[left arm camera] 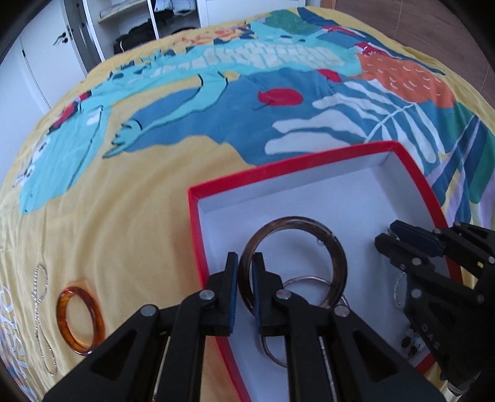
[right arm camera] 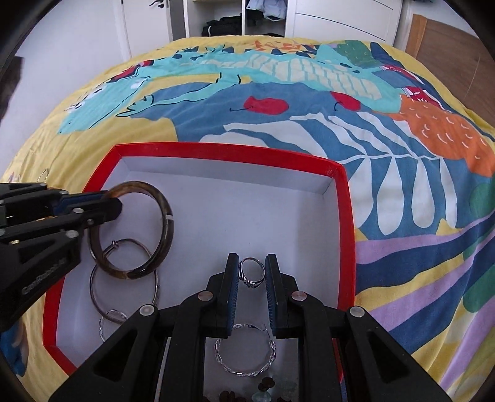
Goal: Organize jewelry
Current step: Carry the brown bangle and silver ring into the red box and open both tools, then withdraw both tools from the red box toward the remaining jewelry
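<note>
A: We're looking at a bed with a bright patterned bedspread, yellow at the edges with blue, teal and orange shapes, and white wardrobes behind it. On the spread sits a red box with a white inside.

B: And we can see both grippers over that box. The left gripper has its jaws nearly closed, pinching the rim of a dark brown bangle. The right wrist view shows the same grip: that bangle hangs tilted over the box floor's left side.

A: We agree. Beneath the bangle lies a thin silver hoop, flat on the box floor, and a small silver ring just beside it.

B: The right gripper is narrowly set too, and a ring sits between its pads. We see it touching the left pad; on the right pad contact is hard to judge.

A: Below that gripper we see a twisted silver bracelet lying in the box, with a few small dark pieces near the bottom edge.

B: Outside the box, on the yellow cloth to its left, we note an amber bangle and a silver chain just beside it.
</note>
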### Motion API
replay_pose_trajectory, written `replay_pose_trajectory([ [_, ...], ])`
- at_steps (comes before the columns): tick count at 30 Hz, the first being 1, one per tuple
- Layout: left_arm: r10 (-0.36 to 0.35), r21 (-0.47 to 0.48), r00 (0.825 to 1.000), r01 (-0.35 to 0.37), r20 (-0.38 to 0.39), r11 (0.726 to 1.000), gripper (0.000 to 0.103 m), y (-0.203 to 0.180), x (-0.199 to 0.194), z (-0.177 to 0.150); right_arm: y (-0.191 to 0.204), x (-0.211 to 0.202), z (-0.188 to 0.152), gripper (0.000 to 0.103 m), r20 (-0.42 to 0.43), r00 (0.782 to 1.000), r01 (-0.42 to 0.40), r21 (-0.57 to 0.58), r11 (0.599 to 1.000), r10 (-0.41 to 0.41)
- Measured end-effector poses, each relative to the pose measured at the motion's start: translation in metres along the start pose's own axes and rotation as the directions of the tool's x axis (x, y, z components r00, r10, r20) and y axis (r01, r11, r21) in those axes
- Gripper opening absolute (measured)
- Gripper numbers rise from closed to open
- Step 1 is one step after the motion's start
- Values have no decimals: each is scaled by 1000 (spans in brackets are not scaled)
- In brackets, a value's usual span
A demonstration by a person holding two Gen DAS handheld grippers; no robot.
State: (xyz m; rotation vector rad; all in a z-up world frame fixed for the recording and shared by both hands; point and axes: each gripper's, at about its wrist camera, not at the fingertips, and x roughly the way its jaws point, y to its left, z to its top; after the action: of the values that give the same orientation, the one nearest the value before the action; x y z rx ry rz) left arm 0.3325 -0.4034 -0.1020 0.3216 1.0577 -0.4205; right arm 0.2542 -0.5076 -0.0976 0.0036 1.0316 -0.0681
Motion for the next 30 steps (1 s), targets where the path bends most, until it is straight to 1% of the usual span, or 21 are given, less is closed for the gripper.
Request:
replay_pose_trajectory([
  [5, 19, 19, 1000, -19, -10, 1000, 9, -3, 3, -1, 5, -3, -5, 17, -16, 1000, 7, -31, 999, -7],
  [10, -42, 22, 999, 42, -7, 999, 10, 2, -5, -1, 2, -9, -13, 18, -30, 999, 23, -32, 999, -24],
  [11, -56, 26, 998, 56, 0, 998, 11, 3, -11, -3, 1, -11, -15, 18, -32, 999, 29, -27, 999, -30],
  [12, -66, 29, 998, 66, 6, 997, 14, 4, -14, -4, -1, -14, -17, 19, -32, 999, 33, -22, 999, -33],
  [13, -74, 33, 997, 73, 16, 997, 24, 5, -22, -5, -3, -19, -19, 20, -28, 999, 31, -11, 999, -32],
  [15, -94, 34, 995, 92, 41, 995, 27, 9, -40, -10, -5, -29, -22, 21, -16, 1000, 26, 6, 1000, -26],
  [19, -108, 30, 991, 106, 82, 994, 28, 19, -79, -21, -3, -60, -30, 26, 23, 1000, 4, 46, 999, -5],
  [22, -116, 13, 988, 115, 97, 993, 31, 31, -112, -37, 9, -86, -35, 29, 47, 999, -3, 49, 999, 1],
  [25, -94, 14, 987, 93, 128, 996, 32, 40, -149, -61, 28, -119, -45, 31, 76, 997, -25, 50, 998, 21],
  [29, -26, 27, 985, 22, 170, 999, 32, 51, -198, -102, 58, -158, -59, 34, 121, 991, -65, 44, 997, 59],
  [30, -12, 23, 983, 8, 181, 1000, 32, 56, -211, -114, 65, -167, -62, 38, 131, 989, -76, 42, 996, 69],
])
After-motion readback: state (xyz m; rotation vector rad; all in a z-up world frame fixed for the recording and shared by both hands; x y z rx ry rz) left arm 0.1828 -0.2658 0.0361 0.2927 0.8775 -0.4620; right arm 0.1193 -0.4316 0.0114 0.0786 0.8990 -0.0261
